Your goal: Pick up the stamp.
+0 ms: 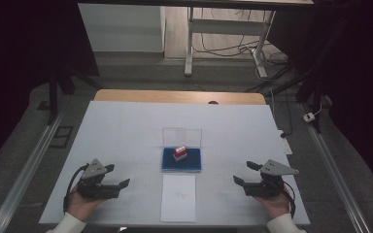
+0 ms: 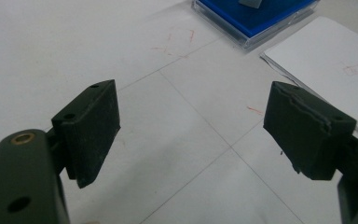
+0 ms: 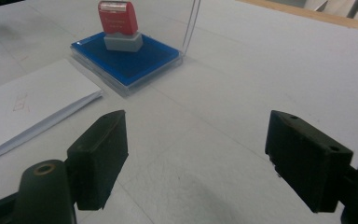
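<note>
Left gripper (image 1: pixel 117 176) fingers apart near left on the worktop (image 1: pixel 126 131), right gripper (image 1: pixel 246 173) fingers apart near right, red stamp (image 1: pixel 179 152) on blue ink pad (image 1: pixel 181 164) centre, paper sheet (image 1: pixel 178 198) just nearer.

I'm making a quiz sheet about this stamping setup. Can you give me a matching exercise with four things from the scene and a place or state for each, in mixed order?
Things:
1. red stamp
2. blue ink pad
3. sheet of paper
4. left gripper

Places or states:
A. lies flat on the table, nearer the person than the pad
B. stands upright on the pad
C. open and holding nothing, at the table's left
D. sits in a clear case whose lid stands open behind it

Pairs: 1-B, 2-D, 3-A, 4-C
</note>
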### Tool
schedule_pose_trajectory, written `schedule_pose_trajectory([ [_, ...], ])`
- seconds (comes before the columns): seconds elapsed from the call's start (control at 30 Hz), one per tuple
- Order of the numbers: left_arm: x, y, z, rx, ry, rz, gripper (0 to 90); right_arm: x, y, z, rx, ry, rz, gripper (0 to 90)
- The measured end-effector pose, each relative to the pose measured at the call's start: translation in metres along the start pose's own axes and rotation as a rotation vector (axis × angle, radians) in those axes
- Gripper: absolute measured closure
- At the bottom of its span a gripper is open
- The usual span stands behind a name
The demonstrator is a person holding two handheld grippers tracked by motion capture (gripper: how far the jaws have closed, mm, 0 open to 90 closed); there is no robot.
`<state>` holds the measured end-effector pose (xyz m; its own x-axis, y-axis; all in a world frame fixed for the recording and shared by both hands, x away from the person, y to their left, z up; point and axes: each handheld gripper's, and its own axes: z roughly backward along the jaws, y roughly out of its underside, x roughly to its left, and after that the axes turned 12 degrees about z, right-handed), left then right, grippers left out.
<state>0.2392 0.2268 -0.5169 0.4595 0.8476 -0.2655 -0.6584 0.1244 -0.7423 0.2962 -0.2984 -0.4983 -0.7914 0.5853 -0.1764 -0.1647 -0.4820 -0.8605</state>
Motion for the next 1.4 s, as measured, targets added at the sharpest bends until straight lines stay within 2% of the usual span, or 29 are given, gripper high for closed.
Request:
schedule_pose_trajectory([
  [0.2, -0.001, 0.000, 0.000, 0.000, 0.004, -0.006, 18.4, 0.002, -0.007, -0.006, -0.005, -0.016, 0.022, 20.7],
  [0.37, 0.000, 0.001, 0.001, -0.001, 0.007, -0.007, 18.3, 0.003, -0.012, -0.009, -0.015, -0.027, 0.011, 20.9],
  [0.7, 0.001, 0.002, 0.001, 0.000, -0.007, -0.003, 18.1, 0.010, -0.033, -0.019, -0.025, -0.079, 0.041, 21.5],
  [1.07, 0.002, 0.003, 0.001, 0.004, -0.018, -0.002, 18.1, 0.013, -0.045, -0.028, -0.021, -0.114, 0.059, 21.5],
  [1.4, 0.004, 0.002, -0.002, 0.011, -0.021, -0.003, 18.1, 0.013, -0.060, -0.048, -0.004, -0.169, 0.073, 22.1],
])
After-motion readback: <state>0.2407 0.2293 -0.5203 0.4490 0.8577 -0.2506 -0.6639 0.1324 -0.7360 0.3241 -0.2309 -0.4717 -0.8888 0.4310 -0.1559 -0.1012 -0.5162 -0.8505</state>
